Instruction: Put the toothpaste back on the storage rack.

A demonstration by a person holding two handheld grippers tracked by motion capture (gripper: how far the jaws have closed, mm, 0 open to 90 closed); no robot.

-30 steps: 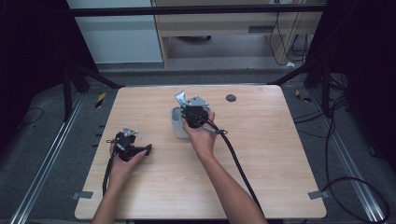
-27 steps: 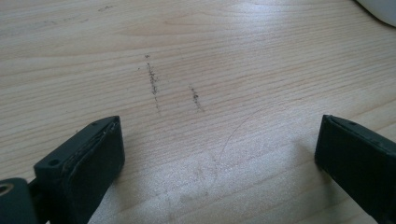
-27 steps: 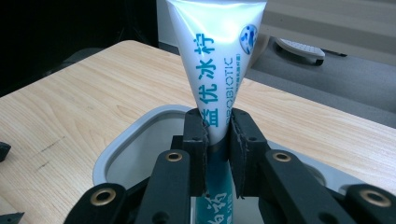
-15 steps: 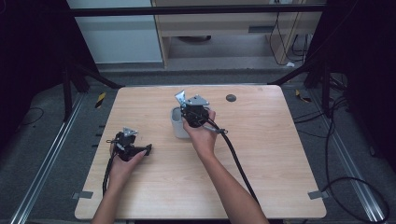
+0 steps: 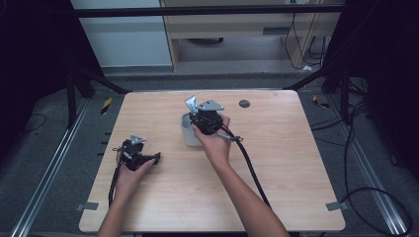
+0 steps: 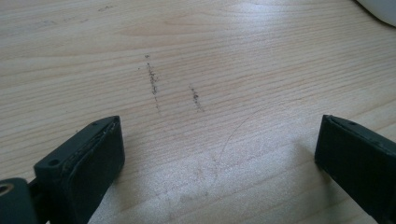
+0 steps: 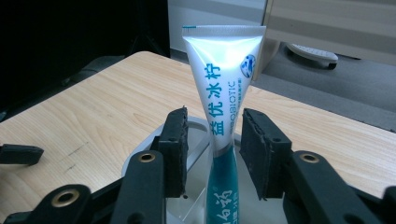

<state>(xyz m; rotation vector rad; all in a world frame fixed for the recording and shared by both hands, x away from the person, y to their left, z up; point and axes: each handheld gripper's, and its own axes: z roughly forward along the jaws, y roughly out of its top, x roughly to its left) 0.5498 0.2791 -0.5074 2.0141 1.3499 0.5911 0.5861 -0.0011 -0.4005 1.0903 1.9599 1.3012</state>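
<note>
A pale grey cup [image 5: 188,131] stands upright on the wooden table [image 5: 276,163], a bit toward 11 o'clock from the table's centre, w/ a toothpaste tube [image 7: 223,93] standing in it, flat crimped end up, cap end down inside the cup. The tube is white at the top w/ teal print and turns teal lower down; in the right gripper view it leans slightly toward 11 o'clock, and its lower part goes below the cup rim [image 7: 198,122]. Whether anything else is in the cup I can't tell, since the jaws and tube block most of the inside. The right gripper [image 7: 212,151] sits right over the cup, jaws pointing down around the tube: they have just been opening, and now stand apart w/ a gap on each side, so the tube is between them but released, not pinched. In the high view the right gripper [image 5: 200,120] and the right hand [image 5: 216,143] cover the cup's 3 o'clock side. The left gripper [image 5: 123,152] rests low on the table at approx. 8 o'clock from the cup, well apart from it, held by the left hand [image 5: 129,174]. Its jaws stand wide apart w/ bare wood between them, gripping nothing; a bit of the cup's white edge [image 6: 380,8] shows at 1 o'clock in the left gripper view. A small dark round spot [image 5: 243,103] lies on the table at approx. 2 o'clock from the cup.
</note>
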